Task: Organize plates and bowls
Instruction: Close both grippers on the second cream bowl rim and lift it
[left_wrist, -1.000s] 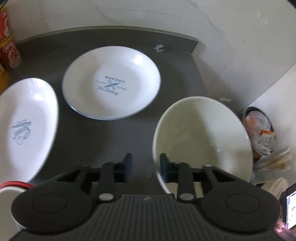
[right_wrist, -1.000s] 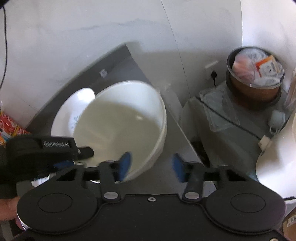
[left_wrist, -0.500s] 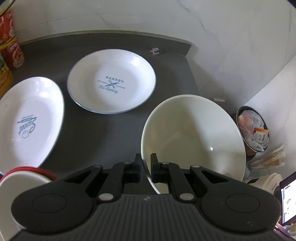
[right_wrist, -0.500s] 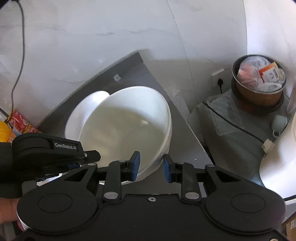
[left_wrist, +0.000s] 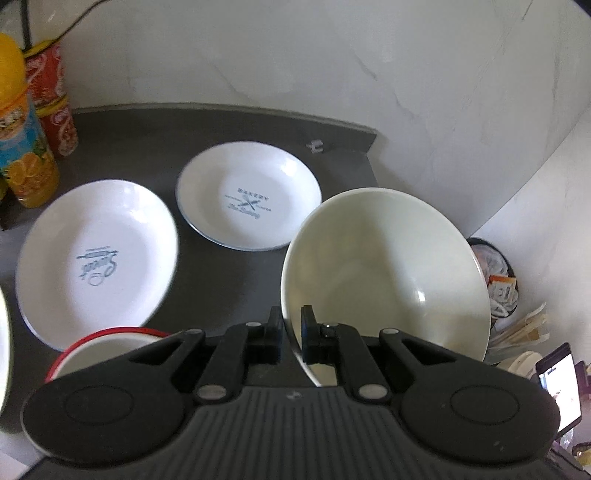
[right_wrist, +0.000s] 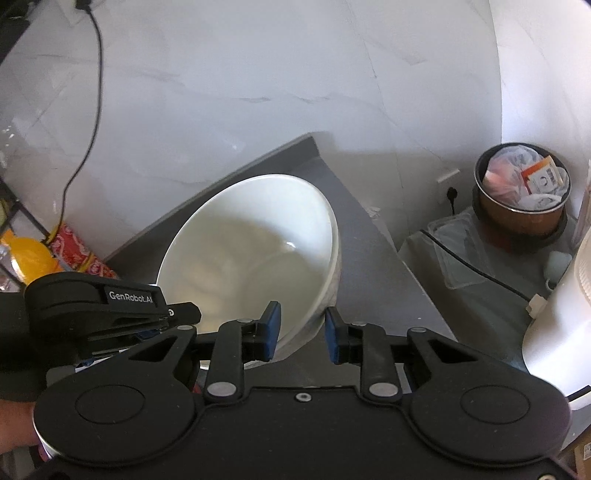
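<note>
A large cream bowl (left_wrist: 384, 280) hangs tilted above the right end of the dark countertop (left_wrist: 147, 147). My left gripper (left_wrist: 291, 332) is shut on its near-left rim. My right gripper (right_wrist: 301, 332) is shut on the bowl (right_wrist: 251, 251) at its near-right rim, one blue pad inside and one outside. The left gripper (right_wrist: 110, 306) shows at the left of the right wrist view. Two white plates lie flat on the counter: a "Bakery" plate (left_wrist: 247, 195) at the back and a "Sweet" plate (left_wrist: 96, 258) to the left. A red-rimmed bowl (left_wrist: 107, 343) sits just below my left fingers.
An orange juice bottle (left_wrist: 22, 140) and a red can (left_wrist: 51, 99) stand at the counter's back left. Beyond the counter's right edge, a full waste bin (right_wrist: 522, 195) sits on the floor and a white appliance (right_wrist: 561, 306) stands nearby. A black cable (right_wrist: 88, 110) hangs on the marble wall.
Both grippers closed on the bowl's rim over the last second. The bowl has risen with them, and the counter and plates now look farther away.
</note>
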